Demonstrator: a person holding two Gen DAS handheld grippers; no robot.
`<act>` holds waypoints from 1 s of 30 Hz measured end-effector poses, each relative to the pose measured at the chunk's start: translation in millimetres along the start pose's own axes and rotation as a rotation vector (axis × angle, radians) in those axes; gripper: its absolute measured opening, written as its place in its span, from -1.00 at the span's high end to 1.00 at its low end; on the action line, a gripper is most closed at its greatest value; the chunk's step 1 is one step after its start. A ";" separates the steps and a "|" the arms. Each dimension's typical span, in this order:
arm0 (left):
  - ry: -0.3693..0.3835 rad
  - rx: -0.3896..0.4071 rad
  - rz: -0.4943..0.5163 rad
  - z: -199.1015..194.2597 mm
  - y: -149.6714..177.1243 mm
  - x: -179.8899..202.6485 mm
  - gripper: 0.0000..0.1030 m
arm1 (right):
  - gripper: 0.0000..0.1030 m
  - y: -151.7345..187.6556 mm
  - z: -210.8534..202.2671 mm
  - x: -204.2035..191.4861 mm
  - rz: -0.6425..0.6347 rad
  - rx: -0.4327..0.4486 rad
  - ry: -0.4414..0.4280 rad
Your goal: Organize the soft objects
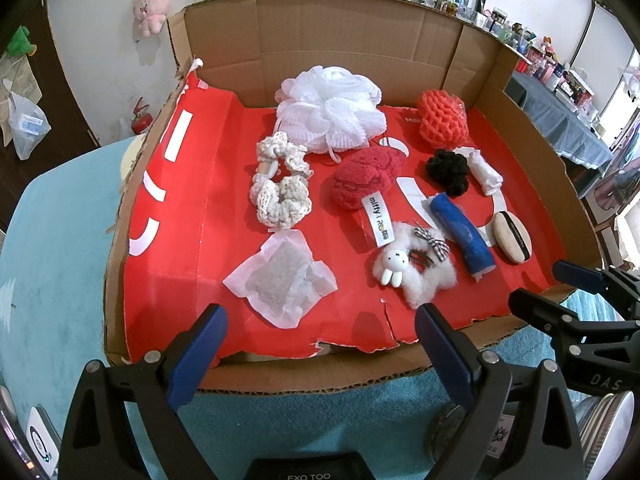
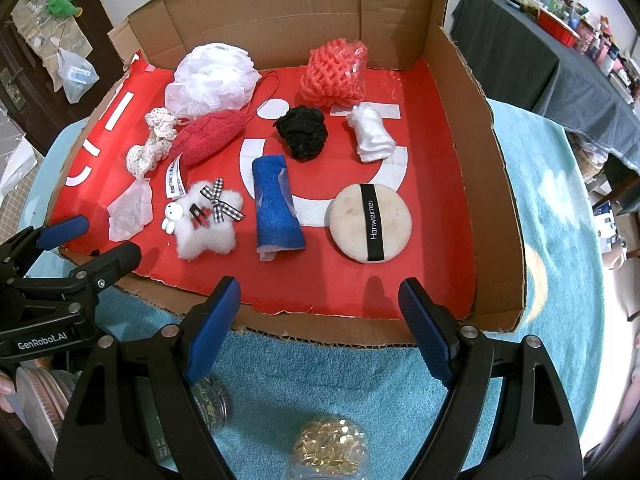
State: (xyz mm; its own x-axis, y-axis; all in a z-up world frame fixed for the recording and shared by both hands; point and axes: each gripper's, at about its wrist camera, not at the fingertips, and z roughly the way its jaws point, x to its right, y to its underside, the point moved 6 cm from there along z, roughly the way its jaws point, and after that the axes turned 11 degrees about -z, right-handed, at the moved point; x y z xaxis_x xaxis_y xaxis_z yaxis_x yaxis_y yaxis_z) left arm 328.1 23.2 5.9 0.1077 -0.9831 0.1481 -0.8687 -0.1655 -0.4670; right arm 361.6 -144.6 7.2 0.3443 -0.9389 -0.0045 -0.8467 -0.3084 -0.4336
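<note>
both grippers hang over the teal fuzzy mat (image 2: 320,368) just outside the near torn edge of the shallow cardboard tray with red printed floor (image 1: 188,240), jaws spread, nothing between them: left gripper (image 1: 320,332), right gripper (image 2: 320,300). the soft things all lie in the tray. far edge: white mesh bath pouf (image 1: 330,110), orange-red net sponge (image 1: 442,120) toward the far right corner. middle: cream crochet scrunchie (image 1: 280,184), red knitted pouch (image 1: 364,178) with a tag only partly readable, black frilly scrunchie (image 1: 448,172), small white rolled cloth (image 1: 486,172) just beside it. near edge: crumpled white tissue sachet (image 1: 280,276), white fluffy star clip with bunny and checked bow (image 1: 416,268), blue rolled foam sheet (image 1: 462,232), round beige powder puff with black strap (image 2: 368,222) toward the near right corner. the pouf hides the pouch's cord end. jars at the bottom of both views are cut off by the gripper bodies, contents hard to tell apart from gold bits (image 2: 330,446).
</note>
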 end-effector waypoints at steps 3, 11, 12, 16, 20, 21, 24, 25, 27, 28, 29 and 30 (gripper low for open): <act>0.000 0.003 0.001 -0.3 -0.1 0.1 -0.87 | -0.57 -0.4 0.3 0.2 -0.002 -0.002 0.000; 0.017 0.004 -0.005 -3.8 -3.7 -0.1 -0.87 | -0.57 -2.6 -3.2 3.2 0.009 0.013 -0.003; 0.017 0.008 -0.005 -5.9 -4.4 -0.6 -0.87 | -0.57 -3.3 -5.2 3.4 0.002 0.017 0.003; 0.021 0.047 -0.006 -21.8 -7.3 -2.5 -0.87 | -0.57 -6.9 -22.0 5.2 -0.011 0.051 0.011; 0.022 0.137 -0.006 -54.2 -7.8 -7.2 -0.87 | -0.57 -7.4 -53.1 9.6 -0.009 0.122 0.021; 0.029 0.150 -0.010 -60.8 -6.1 -8.4 -0.87 | -0.57 -6.4 -61.0 10.3 -0.012 0.139 0.031; 0.052 0.200 -0.030 -85.9 3.9 -15.0 -0.93 | -0.57 3.0 -87.9 14.7 0.001 0.199 0.039; 0.054 0.220 -0.032 -93.3 7.3 -17.3 -0.97 | -0.57 8.0 -96.3 16.6 0.009 0.216 0.039; 0.057 0.272 -0.033 -111.8 19.7 -22.7 -0.98 | -0.58 20.6 -111.3 18.1 0.025 0.246 0.042; 0.060 0.289 -0.030 -118.5 25.4 -24.9 -0.99 | -0.58 28.9 -119.2 19.6 0.033 0.262 0.042; 0.066 0.309 -0.024 -127.1 32.9 -26.2 -0.99 | -0.58 36.2 -125.6 20.0 0.039 0.275 0.043; 0.072 0.332 -0.020 -135.9 41.6 -28.2 -0.99 | -0.58 44.8 -131.4 21.2 0.045 0.287 0.046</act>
State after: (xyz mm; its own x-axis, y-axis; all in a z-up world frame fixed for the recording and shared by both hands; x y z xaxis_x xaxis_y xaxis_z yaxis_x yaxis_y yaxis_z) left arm 223.3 54.7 100.8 0.0779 -0.9733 0.2160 -0.6606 -0.2127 -0.7200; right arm 277.7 -198.5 106.1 0.2849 -0.9585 0.0084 -0.7093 -0.2167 -0.6708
